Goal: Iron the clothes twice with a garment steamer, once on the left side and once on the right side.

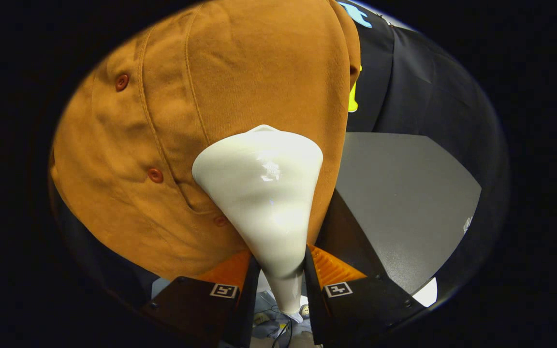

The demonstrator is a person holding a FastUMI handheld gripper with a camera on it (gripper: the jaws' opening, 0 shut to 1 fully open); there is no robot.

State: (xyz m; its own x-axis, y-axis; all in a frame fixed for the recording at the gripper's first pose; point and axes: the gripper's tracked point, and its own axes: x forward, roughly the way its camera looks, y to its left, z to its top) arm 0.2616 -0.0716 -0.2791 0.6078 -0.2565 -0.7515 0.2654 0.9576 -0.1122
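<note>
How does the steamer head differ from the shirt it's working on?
The steamer head is glossy, smooth and cream-white; the shirt is matte, orange-brown cloth with seams and buttons. The steamer head is a rigid cone gripped between the gripper fingers; the shirt hangs just beyond them and spreads far wider. The head's wide end meets the shirt.

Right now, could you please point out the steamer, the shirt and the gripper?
steamer (264, 193): gripper view, middle of its white head.
shirt (172, 96): gripper view, cloth beside the button placket.
gripper (281, 275): gripper view, between the fingertips, shut on the steamer's neck.
</note>
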